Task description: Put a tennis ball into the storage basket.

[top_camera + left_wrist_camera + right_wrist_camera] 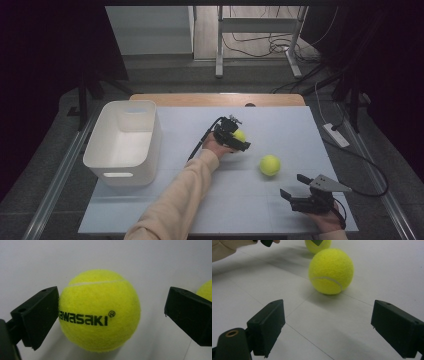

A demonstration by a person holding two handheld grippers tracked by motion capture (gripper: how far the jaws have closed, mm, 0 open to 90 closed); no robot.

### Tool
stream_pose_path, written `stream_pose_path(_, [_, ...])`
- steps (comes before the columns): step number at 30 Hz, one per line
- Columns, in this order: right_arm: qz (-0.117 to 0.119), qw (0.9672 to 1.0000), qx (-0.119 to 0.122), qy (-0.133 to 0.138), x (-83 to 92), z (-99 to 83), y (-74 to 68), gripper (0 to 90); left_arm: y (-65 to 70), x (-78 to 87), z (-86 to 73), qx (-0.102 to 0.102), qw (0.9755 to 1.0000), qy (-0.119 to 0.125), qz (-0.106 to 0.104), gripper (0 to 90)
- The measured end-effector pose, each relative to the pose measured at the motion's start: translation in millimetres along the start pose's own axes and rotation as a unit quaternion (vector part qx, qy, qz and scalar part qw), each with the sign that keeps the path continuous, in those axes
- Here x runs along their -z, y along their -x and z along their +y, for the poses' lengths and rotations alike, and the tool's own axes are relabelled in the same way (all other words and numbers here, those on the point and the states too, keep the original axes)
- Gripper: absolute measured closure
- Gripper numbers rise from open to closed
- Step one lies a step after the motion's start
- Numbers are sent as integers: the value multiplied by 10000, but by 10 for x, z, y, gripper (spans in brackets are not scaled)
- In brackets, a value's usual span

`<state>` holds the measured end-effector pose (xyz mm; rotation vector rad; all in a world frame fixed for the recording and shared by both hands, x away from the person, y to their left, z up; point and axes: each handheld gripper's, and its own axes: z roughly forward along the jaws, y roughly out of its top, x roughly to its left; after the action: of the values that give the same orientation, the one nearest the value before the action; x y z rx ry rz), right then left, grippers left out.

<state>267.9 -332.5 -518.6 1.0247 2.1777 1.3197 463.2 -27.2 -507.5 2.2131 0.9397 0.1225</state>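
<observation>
Bracketing the ball (99, 311): left gripper (111, 315) stood open, ball on the table (280, 125) between its fingers, touching one finger (37, 315), gap at the other. Right gripper (329, 330) open, empty; second ball (331, 271) lay ahead, apart.

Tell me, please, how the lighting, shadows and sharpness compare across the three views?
High view: dim, dark at both sides, the white table evenly lit. Left gripper view: the printed tennis ball is sharp and bright, with a soft shadow beneath and a blurred background. Right gripper view: the near tennis ball is crisp, casting a soft shadow toward the camera.
</observation>
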Motion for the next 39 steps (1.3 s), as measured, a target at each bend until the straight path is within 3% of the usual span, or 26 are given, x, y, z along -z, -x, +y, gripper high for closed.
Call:
stream_pose_path(7, [-19, 10000, -4, -9, 1, -1, 3, 118, -51, -30, -23, 75, 9997, -137, 172, 75])
stream_pose_path(11, [-22, 10000, -9, -3, 3, -2, 3, 118, -77, -34, -30, 80, 9989, -151, 427, 188])
stream_pose_path(13, [-17, 10000, -18, 7, 6, -2, 6, 119, -99, -32, -35, 79, 9989, -121, 440, 251])
stream_pose_path(21, [-34, 10000, -20, 17, 11, -1, 8, 119, -82, -20, -36, -69, 9987, -161, 482, 263])
stream_pose_path(31, [-52, 10000, -22, 29, 16, -2, 15, 120, -55, 56, -30, -59, 9998, -29, 178, 266])
stream_pose_path(39, [-61, 10000, -15, 16, 18, 1, 8, 120, -5, 237, -50, -71, 9996, 285, 9, 266])
